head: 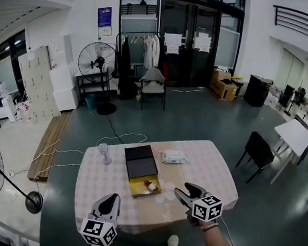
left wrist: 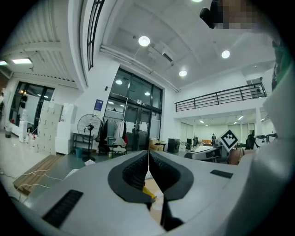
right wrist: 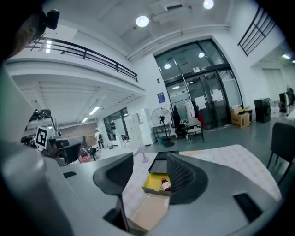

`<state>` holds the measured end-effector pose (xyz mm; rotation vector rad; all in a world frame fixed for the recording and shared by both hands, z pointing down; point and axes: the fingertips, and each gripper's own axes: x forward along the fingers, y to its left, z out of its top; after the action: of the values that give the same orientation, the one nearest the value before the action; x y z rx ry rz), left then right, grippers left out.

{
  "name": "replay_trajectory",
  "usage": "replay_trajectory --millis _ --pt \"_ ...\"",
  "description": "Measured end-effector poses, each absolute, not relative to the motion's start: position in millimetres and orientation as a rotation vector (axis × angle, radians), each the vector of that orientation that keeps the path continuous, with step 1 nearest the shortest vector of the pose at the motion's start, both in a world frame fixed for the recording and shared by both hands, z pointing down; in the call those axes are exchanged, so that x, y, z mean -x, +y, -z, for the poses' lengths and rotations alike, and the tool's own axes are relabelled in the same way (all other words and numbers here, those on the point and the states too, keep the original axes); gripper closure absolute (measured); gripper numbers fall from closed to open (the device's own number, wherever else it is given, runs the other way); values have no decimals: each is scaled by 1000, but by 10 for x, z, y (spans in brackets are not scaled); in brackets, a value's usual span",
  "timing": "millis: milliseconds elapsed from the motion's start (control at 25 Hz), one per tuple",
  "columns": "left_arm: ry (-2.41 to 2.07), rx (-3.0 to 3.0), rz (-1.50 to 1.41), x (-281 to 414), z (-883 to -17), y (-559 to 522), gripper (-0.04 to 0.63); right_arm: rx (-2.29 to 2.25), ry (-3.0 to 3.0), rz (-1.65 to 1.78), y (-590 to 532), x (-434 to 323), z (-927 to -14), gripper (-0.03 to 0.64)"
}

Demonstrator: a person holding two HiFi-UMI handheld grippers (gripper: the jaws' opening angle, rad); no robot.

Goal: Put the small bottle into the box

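Note:
A small brown bottle (head: pixel 150 186) with a white label lies inside the yellow-lined box (head: pixel 136 189), whose black lid (head: pixel 140 161) is folded back. In the right gripper view the small brown bottle (right wrist: pixel 166 185) lies in the yellow-lined box (right wrist: pixel 152 182) beyond the jaws. My right gripper (head: pixel 183 193) is open and empty, right of the box. My left gripper (head: pixel 110 201) hovers at the table's near edge, left of the box. Its jaws meet with nothing between them (left wrist: pixel 148 170).
The table (head: pixel 208 171) has a checked cloth. A small clear fan-shaped item (head: pixel 104 152) stands at the far left and a white packet (head: pixel 173 157) lies behind the box. A black chair (head: pixel 257 149) stands to the right. Cables cross the floor on the left.

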<state>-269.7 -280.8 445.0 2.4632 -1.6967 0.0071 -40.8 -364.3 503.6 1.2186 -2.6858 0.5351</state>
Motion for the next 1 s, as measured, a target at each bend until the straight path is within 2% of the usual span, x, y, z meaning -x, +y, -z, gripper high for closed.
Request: replay_trajectory --millis 600,1000 --pt "-1855 -2435 81 2007 -3922 -2351 569 -1064 -2910 -351 -3141 -444 -3885 427" --pt "-1893 -2426 135 1377 -3702 -2163 569 -1042 -3036 -234 -2851 -1282 -3359 523"
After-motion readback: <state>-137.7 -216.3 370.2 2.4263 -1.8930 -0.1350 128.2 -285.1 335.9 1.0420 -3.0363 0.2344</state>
